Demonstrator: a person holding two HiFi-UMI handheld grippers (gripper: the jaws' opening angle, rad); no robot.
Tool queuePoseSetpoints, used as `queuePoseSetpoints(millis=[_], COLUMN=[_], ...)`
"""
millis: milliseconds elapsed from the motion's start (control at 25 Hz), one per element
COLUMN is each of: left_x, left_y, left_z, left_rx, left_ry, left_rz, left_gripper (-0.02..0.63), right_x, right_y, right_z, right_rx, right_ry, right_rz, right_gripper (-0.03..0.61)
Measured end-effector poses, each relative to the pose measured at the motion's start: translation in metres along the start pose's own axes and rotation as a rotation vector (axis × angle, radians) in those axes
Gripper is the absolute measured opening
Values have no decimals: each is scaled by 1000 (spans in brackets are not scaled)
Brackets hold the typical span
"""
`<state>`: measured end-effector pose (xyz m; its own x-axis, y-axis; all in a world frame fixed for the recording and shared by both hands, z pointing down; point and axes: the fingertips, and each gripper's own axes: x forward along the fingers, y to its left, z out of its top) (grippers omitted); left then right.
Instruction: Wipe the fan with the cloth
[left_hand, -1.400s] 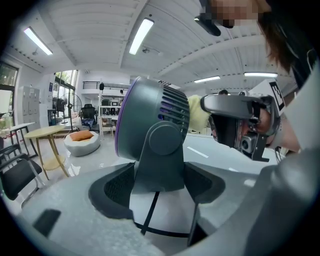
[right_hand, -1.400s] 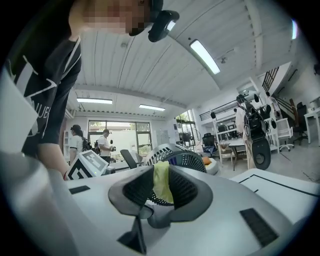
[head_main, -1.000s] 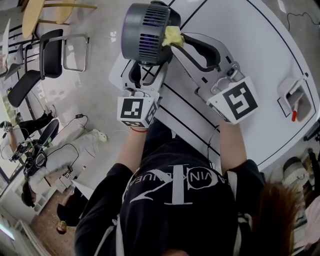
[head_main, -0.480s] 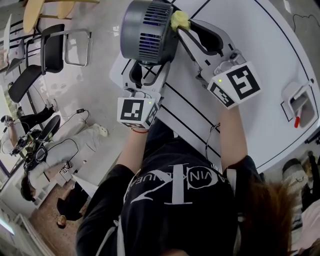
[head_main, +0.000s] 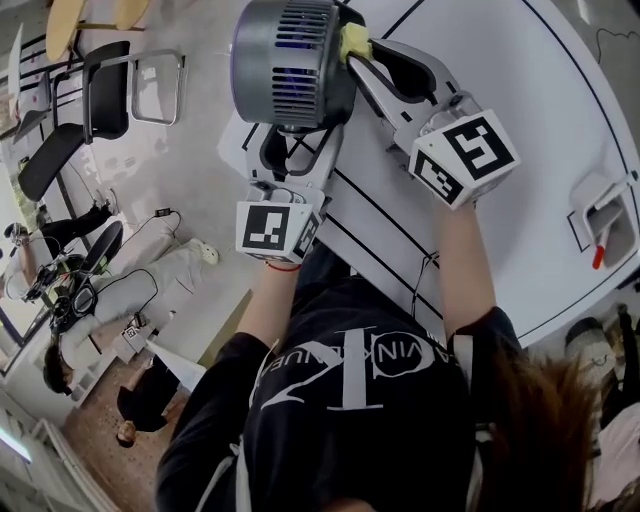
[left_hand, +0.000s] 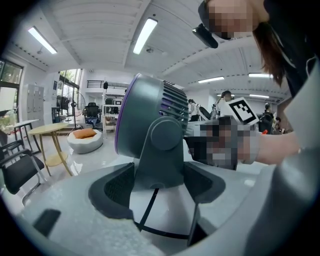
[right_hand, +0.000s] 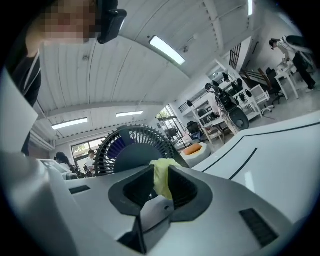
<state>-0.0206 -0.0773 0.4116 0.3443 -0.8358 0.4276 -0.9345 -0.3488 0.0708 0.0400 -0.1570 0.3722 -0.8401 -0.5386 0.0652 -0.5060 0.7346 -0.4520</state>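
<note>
**A:** Where is the fan, and what holds it?

**B:** The dark grey fan (head_main: 288, 62) stands near the left edge of the white bench (head_main: 520, 150). The left gripper (left_hand: 159, 186) has its fingers (left_hand: 117, 187) closed on the upright stem of the fan's stand.

**A:** And the cloth?

**B:** The right gripper (right_hand: 161, 189) pinches the yellow cloth (right_hand: 161, 176) tight between its fingers. The cloth touches the right side of the fan's grille rim, so the surface left to wipe likely lies just left of those fingers, around the round housing.

**A:** Is anything in the way?

**B:** No. A small white holder (head_main: 598, 215) sits well apart at the bench's right edge.
</note>
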Motion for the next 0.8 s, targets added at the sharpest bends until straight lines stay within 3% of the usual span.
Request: queuePoseSetpoints(millis=[240, 800], left_x=[0, -4], left_y=[-1, -3], left_z=[-3, -4], left_rx=[-5, 13], left_ry=[18, 30], left_rz=[-6, -45], left_gripper=[304, 285], right_x=[-6, -23], right_y=[9, 42], right_z=[-11, -8], right_rx=[93, 111], right_ry=[46, 41], right_rz=[24, 48], right_gripper=[87, 87])
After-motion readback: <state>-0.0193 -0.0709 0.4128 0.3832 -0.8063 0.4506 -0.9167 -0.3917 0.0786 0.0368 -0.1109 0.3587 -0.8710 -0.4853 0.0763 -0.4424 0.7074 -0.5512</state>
